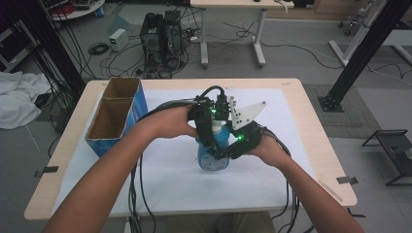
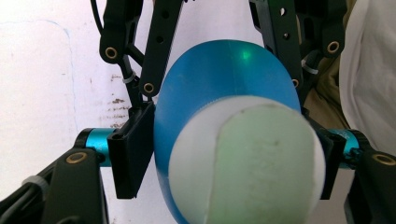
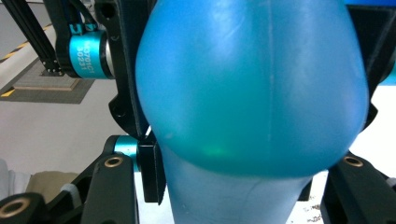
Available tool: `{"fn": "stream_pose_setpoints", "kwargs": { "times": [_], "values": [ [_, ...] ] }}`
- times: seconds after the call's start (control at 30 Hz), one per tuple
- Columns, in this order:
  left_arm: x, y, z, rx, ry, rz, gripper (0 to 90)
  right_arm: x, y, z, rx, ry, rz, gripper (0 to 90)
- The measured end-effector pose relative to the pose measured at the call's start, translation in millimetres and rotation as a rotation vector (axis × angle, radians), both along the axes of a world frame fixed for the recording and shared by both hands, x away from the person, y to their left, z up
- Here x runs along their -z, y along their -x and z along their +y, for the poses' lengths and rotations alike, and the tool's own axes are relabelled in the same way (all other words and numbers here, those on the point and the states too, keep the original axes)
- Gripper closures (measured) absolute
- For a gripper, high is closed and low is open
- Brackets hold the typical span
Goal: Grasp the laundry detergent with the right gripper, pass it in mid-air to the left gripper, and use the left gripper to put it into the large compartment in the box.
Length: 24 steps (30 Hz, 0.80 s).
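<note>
Near the middle of the white table cover [image 1: 160,179], the blue plastic bottle [image 1: 212,156] is standing upright, its long axis running up from the table to the white cap [image 2: 247,161], and both grippers are crowding it from opposite sides. Seen along the left gripper [image 2: 233,149], the cap end is pointing straight back at the camera, so this gripper is coming down along the bottle's axis; its jaws are flanking the neck just under the cap and look pressed against it on both sides. Lower down, the right gripper [image 3: 247,186] is clamping the bottle's narrower waist below the bulging shoulder, jaws drawn tight on it. Judging by this, the right hand is bracing the body while the left is placed for work on the cap, perhaps a twist about that upright axis. Well apart at the left edge, the open cardboard box [image 1: 116,116] is sitting.
</note>
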<state>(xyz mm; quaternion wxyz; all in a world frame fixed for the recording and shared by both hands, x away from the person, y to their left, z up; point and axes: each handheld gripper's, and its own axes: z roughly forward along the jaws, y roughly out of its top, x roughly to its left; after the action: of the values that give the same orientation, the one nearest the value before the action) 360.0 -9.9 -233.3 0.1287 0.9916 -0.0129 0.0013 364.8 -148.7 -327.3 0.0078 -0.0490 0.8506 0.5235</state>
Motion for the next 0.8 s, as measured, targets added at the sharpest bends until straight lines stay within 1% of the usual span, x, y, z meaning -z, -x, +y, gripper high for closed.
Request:
{"fn": "stream_pose_setpoints", "kwargs": {
  "times": [0.03, 0.1, 0.13, 0.2, 0.27, 0.3, 0.33, 0.37, 0.4, 0.43, 0.47, 0.57, 0.6, 0.63, 0.67, 0.7, 0.77, 0.8],
  "values": [
    [0.2, 0.0, -0.1, 0.001, -0.001, 0.003, 30.0, -1.0, -0.8, -0.7, -0.007, 0.015, -0.006, 43.3],
    [-0.3, -0.3, -0.2, -0.001, -0.003, -0.002, 29.9, -1.1, -0.6, -0.8, -0.006, 0.017, -0.005, 43.4],
    [0.1, -0.2, -0.4, -0.001, -0.001, 0.003, 30.0, -0.3, 2.7, -1.4, 0.023, 0.023, 0.034, 43.4],
    [0.2, 0.0, -0.9, -0.001, -0.002, 0.004, 30.0, -0.4, 3.3, -1.7, 0.026, 0.027, 0.035, 43.3],
    [0.2, 0.6, -1.1, 0.010, 0.004, -0.001, 33.6, -0.3, 3.3, -1.3, 0.025, 0.027, 0.033, 43.3],
    [0.4, 0.7, -1.2, 0.009, 0.006, -0.002, 33.7, -0.2, 3.4, -1.3, 0.026, 0.028, 0.033, 43.3],
    [0.2, 1.0, -1.2, 0.005, 0.002, -0.002, 33.8, -0.2, 3.5, -1.2, 0.026, 0.028, 0.033, 43.3],
    [-0.2, 0.5, -1.3, 0.015, -0.001, -0.007, 34.3, -0.2, 2.3, -0.7, 0.017, 0.022, 0.019, 43.3],
    [0.0, 0.5, -1.4, 0.016, -0.002, -0.003, 34.7, -0.3, 3.0, -1.1, 0.023, 0.029, 0.027, 43.3],
    [-0.3, 1.2, -1.3, 0.008, -0.005, -0.007, 34.8, 0.0, 2.3, -0.6, 0.018, 0.023, 0.020, 43.4],
    [0.1, 1.3, -1.3, 0.009, -0.003, -0.007, 34.8, 0.0, 4.0, -1.4, 0.029, 0.035, 0.043, 43.4],
    [-0.2, 1.7, -1.0, 0.006, -0.003, -0.010, 35.4, 0.3, 3.3, -1.0, 0.023, 0.035, 0.038, 43.4],
    [-0.5, 2.5, -1.0, 0.008, -0.004, -0.018, 35.4, 0.4, 3.0, -0.8, 0.021, 0.032, 0.035, 43.5],
    [-1.2, 2.9, -0.8, 0.020, -0.005, -0.019, 37.5, 0.0, 4.5, -1.5, 0.037, 0.045, 0.057, 43.5],
    [-1.4, 3.6, -1.0, 0.018, -0.004, -0.020, 37.8, 0.3, 3.9, -1.7, 0.035, 0.046, 0.058, 43.4],
    [-1.6, 4.2, -1.0, 0.018, 0.003, -0.025, 37.8, 0.4, 4.0, -1.8, 0.034, 0.045, 0.050, 43.4],
    [-3.0, 4.3, -0.7, 0.019, 0.003, -0.027, 37.8, -0.5, 5.5, -2.2, 0.037, 0.047, 0.061, 43.4],
    [-2.8, 4.6, -0.7, 0.017, 0.011, -0.025, 37.8, -0.7, 5.4, -2.3, 0.035, 0.043, 0.062, 43.4]
  ]
}}
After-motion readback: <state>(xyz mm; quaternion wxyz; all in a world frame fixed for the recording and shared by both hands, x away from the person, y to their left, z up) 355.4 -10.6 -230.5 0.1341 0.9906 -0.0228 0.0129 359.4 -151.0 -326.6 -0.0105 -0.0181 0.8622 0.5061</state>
